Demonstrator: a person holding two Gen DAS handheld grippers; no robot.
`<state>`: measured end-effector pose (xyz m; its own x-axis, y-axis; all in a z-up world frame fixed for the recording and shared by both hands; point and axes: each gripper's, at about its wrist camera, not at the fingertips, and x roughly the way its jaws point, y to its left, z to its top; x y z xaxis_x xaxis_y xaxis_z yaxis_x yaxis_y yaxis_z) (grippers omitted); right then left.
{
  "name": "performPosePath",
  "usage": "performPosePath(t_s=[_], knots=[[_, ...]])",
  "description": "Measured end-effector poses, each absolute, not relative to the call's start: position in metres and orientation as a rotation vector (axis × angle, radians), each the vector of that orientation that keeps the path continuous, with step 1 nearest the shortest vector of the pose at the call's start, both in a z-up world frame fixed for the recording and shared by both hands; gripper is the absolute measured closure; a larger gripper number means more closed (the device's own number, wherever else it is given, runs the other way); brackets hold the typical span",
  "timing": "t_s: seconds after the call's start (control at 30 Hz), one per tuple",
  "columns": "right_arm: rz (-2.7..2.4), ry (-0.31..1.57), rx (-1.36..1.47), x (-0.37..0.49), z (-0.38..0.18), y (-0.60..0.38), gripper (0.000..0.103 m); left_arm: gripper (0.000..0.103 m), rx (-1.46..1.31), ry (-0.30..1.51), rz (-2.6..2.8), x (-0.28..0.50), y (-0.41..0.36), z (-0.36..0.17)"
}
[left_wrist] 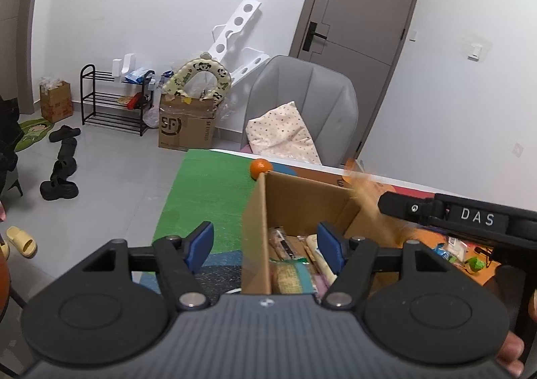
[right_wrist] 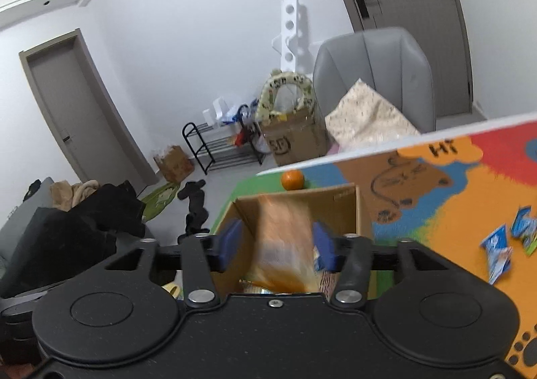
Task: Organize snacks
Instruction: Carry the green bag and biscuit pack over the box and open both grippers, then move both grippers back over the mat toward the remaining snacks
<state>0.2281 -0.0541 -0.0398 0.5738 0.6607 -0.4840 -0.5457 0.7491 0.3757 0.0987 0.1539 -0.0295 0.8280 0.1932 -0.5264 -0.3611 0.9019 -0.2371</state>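
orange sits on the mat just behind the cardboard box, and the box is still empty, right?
Not empty. The left wrist view shows several wrapped snacks lying in the cardboard box. The rest holds: the orange sits on the mat just behind the box.

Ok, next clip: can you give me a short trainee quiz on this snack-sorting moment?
1. True or false: the cardboard box is empty.
2. Fill in: between the right gripper fingers is a blurred ___ packet.
3. Where is the orange fruit? A: inside the box. B: on the mat behind the box. C: between the right gripper's fingers.

Key
1. False: several packets lie inside it.
2. Orange: the packet is over the box, and the pads do not seem to press on it.
3. B.
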Motion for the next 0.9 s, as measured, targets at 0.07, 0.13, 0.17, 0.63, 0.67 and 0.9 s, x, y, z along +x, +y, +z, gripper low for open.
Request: performPosePath(t_s=[0.07, 0.13, 0.17, 0.63, 0.67, 0.9], knots=[[0.710, 0.655, 0.182, 0.226, -0.041, -0.056, 0.045, 0.034, -0.340, 0.520, 0.303, 0.098, 0.157, -0.030], [0.703, 0.661, 0.175, 0.223, -0.042, -0.060, 0.045, 0.032, -0.348, 0.524, 0.307, 0.098, 0.158, -0.032], [0.697, 0.662, 0.168, 0.222, -0.042, -0.062, 0.045, 0.032, -0.352, 0.526, 0.307, 0.099, 0.158, -0.032], [0.598, 0.652, 0.128, 0.211, -0.044, -0.118, 0.029, 0.018, -0.298, 0.547, 0.233, 0.117, 0.115, -0.031], [0.592, 0.653, 0.131, 0.211, -0.044, -0.123, 0.028, 0.018, -0.293, 0.552, 0.228, 0.120, 0.110, -0.031], [0.547, 0.644, 0.167, 0.211, -0.043, -0.163, 0.009, 0.014, -0.275, 0.573, 0.211, 0.130, 0.085, -0.033]])
